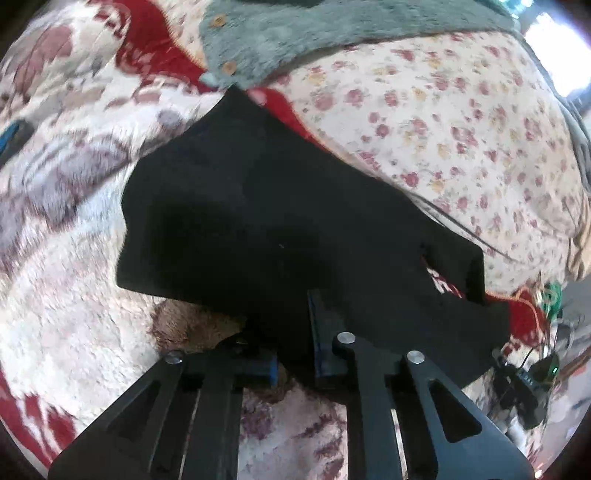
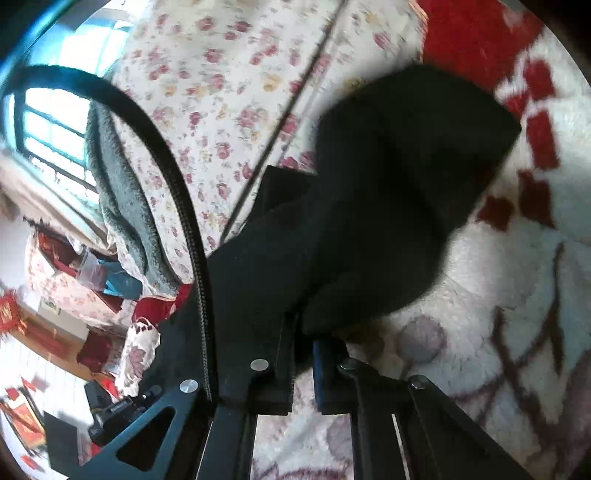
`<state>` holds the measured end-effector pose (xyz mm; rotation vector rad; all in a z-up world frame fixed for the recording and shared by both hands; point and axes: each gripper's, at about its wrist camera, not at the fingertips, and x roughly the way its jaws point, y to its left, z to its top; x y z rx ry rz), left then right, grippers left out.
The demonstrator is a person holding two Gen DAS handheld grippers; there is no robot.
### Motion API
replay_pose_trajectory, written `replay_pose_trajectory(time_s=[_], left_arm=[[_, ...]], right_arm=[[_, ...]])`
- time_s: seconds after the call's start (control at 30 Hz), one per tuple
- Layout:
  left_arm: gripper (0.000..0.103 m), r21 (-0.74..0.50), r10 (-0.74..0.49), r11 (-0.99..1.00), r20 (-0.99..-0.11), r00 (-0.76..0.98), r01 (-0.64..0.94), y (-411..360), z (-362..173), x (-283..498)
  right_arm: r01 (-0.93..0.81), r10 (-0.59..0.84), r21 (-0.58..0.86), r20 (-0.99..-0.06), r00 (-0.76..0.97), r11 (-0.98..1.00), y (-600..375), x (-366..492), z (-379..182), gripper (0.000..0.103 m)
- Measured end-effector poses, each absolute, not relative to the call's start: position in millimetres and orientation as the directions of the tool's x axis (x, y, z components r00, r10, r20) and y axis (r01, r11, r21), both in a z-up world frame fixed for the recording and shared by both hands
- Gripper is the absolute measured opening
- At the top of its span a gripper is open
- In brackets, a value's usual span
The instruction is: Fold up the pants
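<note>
The black pants (image 1: 280, 206) lie partly folded on a patterned fleece blanket (image 1: 70, 266), with a red and white label (image 1: 443, 282) at their right edge. My left gripper (image 1: 293, 343) is shut on the near edge of the pants; cloth hangs between its blue-padded fingers (image 1: 321, 332). In the right wrist view the pants (image 2: 388, 184) are bunched in a dark mound. My right gripper (image 2: 304, 332) is shut on their near edge, and cloth covers its left finger (image 2: 284, 354).
A grey fuzzy garment with wooden buttons (image 1: 295, 33) lies beyond the pants. A floral quilt (image 1: 461, 122) covers the right side. A black cable (image 2: 159, 147) arcs past my right gripper. A window (image 2: 48, 122) and room clutter (image 2: 55, 369) are to the left.
</note>
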<state>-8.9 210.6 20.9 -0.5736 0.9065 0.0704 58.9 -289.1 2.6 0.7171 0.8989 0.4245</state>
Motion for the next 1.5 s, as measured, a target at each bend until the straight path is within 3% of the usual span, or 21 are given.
replay_pose_trajectory(time_s=[0.2, 0.37, 0.5, 0.63, 0.7, 0.73, 0.87, 0.97, 1.17, 1.23, 1.27, 1.3, 1.5], left_arm=[[0.009, -0.464, -0.227, 0.863, -0.711, 0.665, -0.201, 218.3, 43.9, -22.8], [0.009, -0.421, -0.211, 0.888, -0.727, 0.654, -0.182, 244.6, 55.8, -52.4], [0.009, -0.428, -0.21, 0.878, -0.748, 0.63, -0.216, 272.2, 52.2, -74.6], [0.01, -0.392, -0.169, 0.877, -0.793, 0.586, -0.278, 287.5, 28.7, -81.1], [0.011, -0.37, -0.15, 0.88, -0.813, 0.563, -0.299, 285.9, 15.6, -82.9], [0.012, -0.35, -0.13, 0.888, -0.814, 0.566, -0.299, 283.1, 14.6, -83.0], [0.012, -0.312, -0.09, 0.903, -0.809, 0.582, -0.295, 277.2, 18.0, -84.5], [0.012, -0.325, -0.095, 0.891, -0.816, 0.57, -0.316, 279.3, 14.6, -82.9], [0.013, -0.313, -0.079, 0.892, -0.818, 0.57, -0.326, 276.8, 10.9, -81.3], [0.013, -0.306, -0.07, 0.893, -0.818, 0.571, -0.329, 275.5, 10.8, -81.0], [0.013, -0.305, -0.069, 0.894, -0.818, 0.571, -0.329, 275.2, 10.7, -80.9], [0.013, -0.307, -0.071, 0.893, -0.818, 0.571, -0.328, 275.6, 10.6, -81.1], [0.013, -0.323, -0.094, 0.893, -0.815, 0.572, -0.314, 278.9, 13.8, -84.1]], right_arm=[[-0.103, 0.631, 0.738, -0.486, 0.604, 0.667, -283.0, 29.4, 30.5, 0.005], [-0.171, 0.657, 0.728, -0.459, 0.598, 0.664, -265.3, -23.3, 55.4, 0.005], [-0.177, 0.713, 0.777, -0.427, 0.556, 0.604, -248.0, -70.4, 50.3, 0.005], [-0.137, 0.722, 0.781, -0.474, 0.505, 0.609, -224.4, -104.0, 23.2, 0.006], [-0.099, 0.68, 0.738, -0.549, 0.487, 0.667, -225.5, -110.6, 9.7, 0.012], [-0.089, 0.688, 0.754, -0.536, 0.489, 0.651, -231.3, -112.8, 6.6, 0.012], [0.001, 0.646, 0.796, -0.492, 0.583, 0.605, -275.5, -112.4, 11.1, 0.037], [0.1, 0.555, 0.769, -0.539, 0.633, 0.632, -305.1, -100.9, 12.4, 0.04], [0.147, 0.558, 0.787, -0.542, 0.628, 0.599, -320.7, -58.0, 0.5, 0.038], [0.149, 0.542, 0.776, -0.551, 0.635, 0.613, -318.6, -49.6, -0.8, 0.028], [0.14, 0.545, 0.78, -0.54, 0.641, 0.61, -320.8, -49.0, -1.2, 0.012], [0.126, 0.558, 0.794, -0.521, 0.646, 0.595, -324.8, -51.2, -1.7, 0.005], [0.07, 0.45, 0.734, -0.486, 0.75, 0.676, -340.9, -106.9, 45.6, 0.005]])
